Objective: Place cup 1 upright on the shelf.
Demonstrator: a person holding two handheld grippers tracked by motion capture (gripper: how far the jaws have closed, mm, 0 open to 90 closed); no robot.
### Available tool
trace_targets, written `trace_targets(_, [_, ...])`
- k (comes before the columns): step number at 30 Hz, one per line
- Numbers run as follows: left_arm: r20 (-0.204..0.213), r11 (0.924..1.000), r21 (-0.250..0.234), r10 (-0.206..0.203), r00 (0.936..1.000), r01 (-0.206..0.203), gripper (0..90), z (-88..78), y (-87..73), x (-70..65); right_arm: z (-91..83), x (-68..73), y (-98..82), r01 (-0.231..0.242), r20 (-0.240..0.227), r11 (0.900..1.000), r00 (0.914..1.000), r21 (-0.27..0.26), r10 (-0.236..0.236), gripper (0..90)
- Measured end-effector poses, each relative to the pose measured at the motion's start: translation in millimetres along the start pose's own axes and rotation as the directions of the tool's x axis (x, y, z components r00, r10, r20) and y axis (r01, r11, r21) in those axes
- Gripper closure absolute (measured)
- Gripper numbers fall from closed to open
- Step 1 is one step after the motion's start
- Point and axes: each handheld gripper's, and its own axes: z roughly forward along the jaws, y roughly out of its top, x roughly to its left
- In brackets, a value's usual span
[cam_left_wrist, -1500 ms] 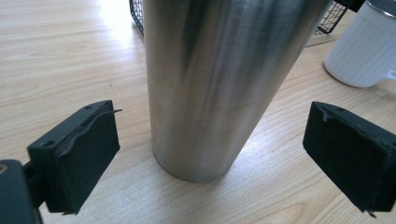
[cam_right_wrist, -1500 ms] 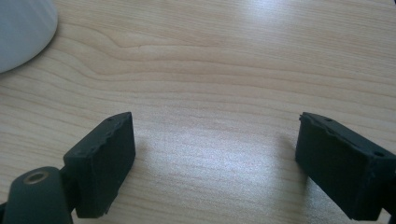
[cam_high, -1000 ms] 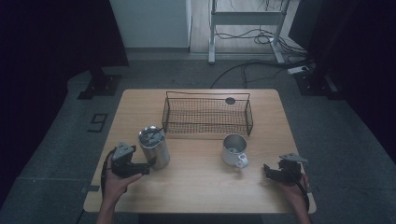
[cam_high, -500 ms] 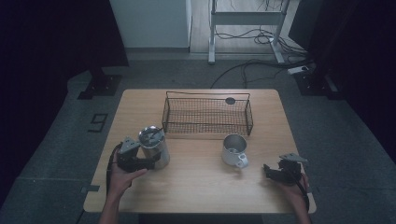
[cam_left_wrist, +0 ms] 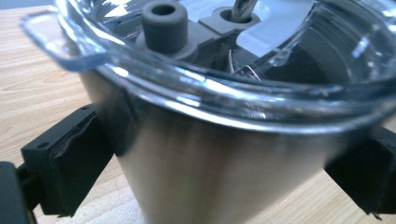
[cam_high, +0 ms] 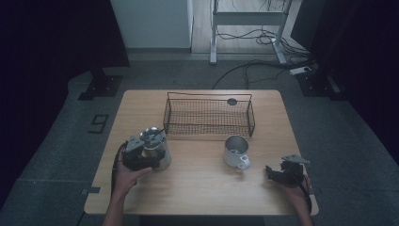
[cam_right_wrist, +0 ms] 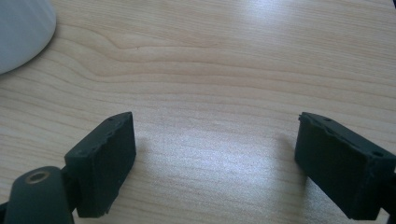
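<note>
High view: the left claw (cam_high: 141, 157), beside the steel tumbler (cam_high: 157, 148) a second ago, now brackets it on the table (cam_high: 197, 188), contact unclear, while the right claw (cam_high: 282, 173) rests open.

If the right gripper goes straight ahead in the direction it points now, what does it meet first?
The right gripper is open, with bare table between and ahead of its fingers. The white mug sits off to the left of that line, so the way looks free, though depth is uncertain.
</note>
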Motion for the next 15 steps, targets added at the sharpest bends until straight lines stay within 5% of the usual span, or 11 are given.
trace_targets(15, [-0.021, 0.9999, -0.010, -0.004, 0.9998, 0.004, 1.0, 16.3, -0.2, -1.1, -0.1, -0.2, -0.1, -0.003, -0.002, 1.000, 1.0000, -0.003, 0.003, 12.8])
